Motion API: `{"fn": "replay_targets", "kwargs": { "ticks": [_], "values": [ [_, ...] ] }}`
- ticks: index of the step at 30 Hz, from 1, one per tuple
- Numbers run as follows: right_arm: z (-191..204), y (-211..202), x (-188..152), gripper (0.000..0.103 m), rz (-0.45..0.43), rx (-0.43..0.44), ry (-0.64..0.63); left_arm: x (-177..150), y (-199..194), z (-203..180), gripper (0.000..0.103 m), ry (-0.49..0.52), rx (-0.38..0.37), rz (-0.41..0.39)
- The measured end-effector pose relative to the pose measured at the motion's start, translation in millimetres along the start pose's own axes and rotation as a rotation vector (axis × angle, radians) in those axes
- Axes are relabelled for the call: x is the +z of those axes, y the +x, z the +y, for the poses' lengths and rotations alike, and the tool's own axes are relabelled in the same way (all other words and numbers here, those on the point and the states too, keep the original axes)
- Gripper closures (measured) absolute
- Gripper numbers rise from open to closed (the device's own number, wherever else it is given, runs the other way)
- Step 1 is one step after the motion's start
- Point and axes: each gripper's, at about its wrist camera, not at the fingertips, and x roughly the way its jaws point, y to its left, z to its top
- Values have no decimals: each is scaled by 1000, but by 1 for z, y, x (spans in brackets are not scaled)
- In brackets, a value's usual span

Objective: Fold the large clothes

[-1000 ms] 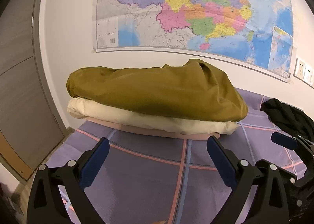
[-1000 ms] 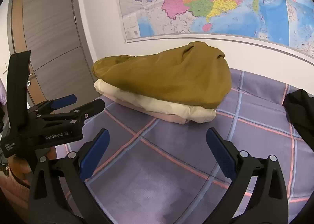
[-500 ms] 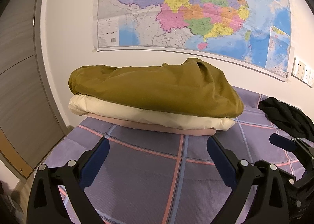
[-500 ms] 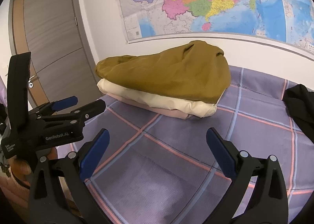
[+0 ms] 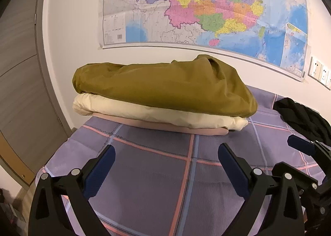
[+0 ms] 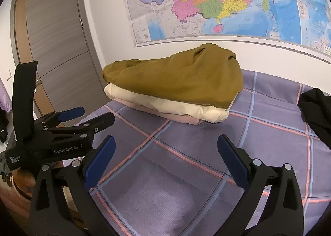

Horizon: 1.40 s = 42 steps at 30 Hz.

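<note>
You've got a big colourful wall map [image 5: 206, 8] taped across the white wall, lower edge just above the bed. The bed's purple checked sheet [image 5: 155, 173] has pink and pale blue lines. Grey wood-grain door [image 6: 55, 35] with a tan strip stands at the left, closed, handle side near the bed's corner. White wall sockets [image 5: 319, 70] sit at the far right, just below the map's corner.

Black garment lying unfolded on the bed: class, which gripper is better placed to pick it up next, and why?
Probably the right gripper. The black garment lies at the right edge of its view, while the left gripper faces the folded stack. Both are open and hold nothing.
</note>
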Motion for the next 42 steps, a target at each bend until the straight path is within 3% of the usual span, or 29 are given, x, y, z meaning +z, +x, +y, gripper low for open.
{"fn": "replay_targets", "kwargs": {
  "ticks": [42],
  "values": [
    [-2,-1,-1,6,3,5,14,-4,0,-6,7,10,-5,-1]
  ]
}}
